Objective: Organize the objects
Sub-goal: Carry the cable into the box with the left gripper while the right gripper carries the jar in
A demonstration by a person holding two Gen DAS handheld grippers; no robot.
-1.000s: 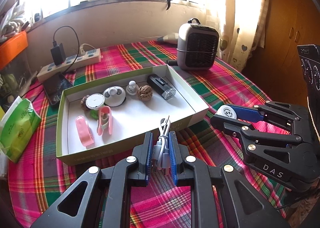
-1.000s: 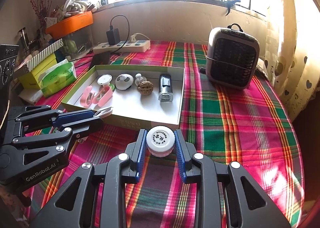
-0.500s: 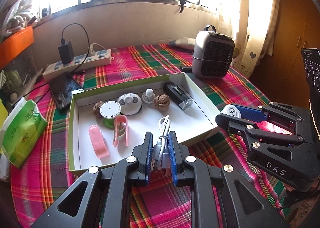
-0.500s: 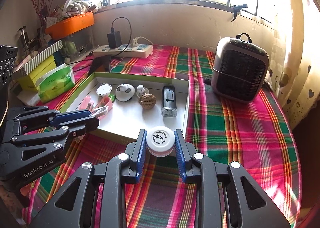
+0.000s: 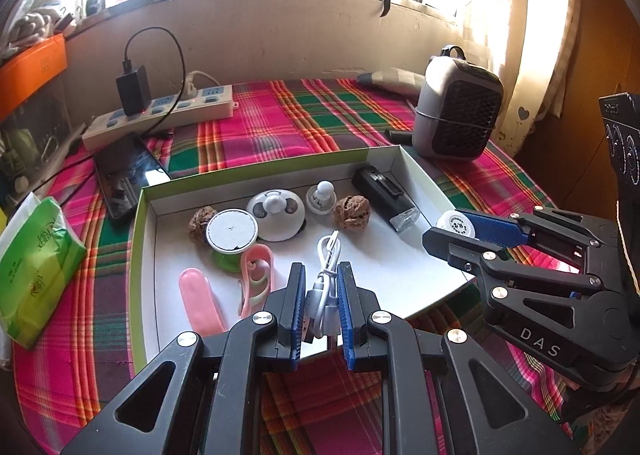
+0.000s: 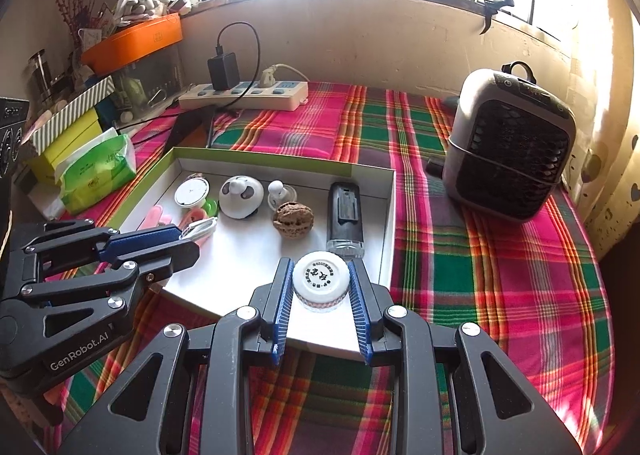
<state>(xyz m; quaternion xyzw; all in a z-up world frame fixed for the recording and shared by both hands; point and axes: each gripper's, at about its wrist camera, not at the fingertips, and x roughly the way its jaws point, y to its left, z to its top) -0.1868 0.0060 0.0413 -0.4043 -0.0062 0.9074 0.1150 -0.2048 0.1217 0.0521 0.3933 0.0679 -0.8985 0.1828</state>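
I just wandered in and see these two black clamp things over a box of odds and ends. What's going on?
A person is tidying small items into the shallow box. The left gripper is clamped on a coiled white cable, and the right gripper on a small white-capped jar. Both are held over the box's near edge; neither item is set down yet.

Home: heart-print curtain (image 5: 532,55), plaid tablecloth (image 6: 480,255)

move: both my grippers now over the box (image 5: 416,175) | left gripper (image 5: 319,303) jaws just tightening on white cable (image 5: 326,275)
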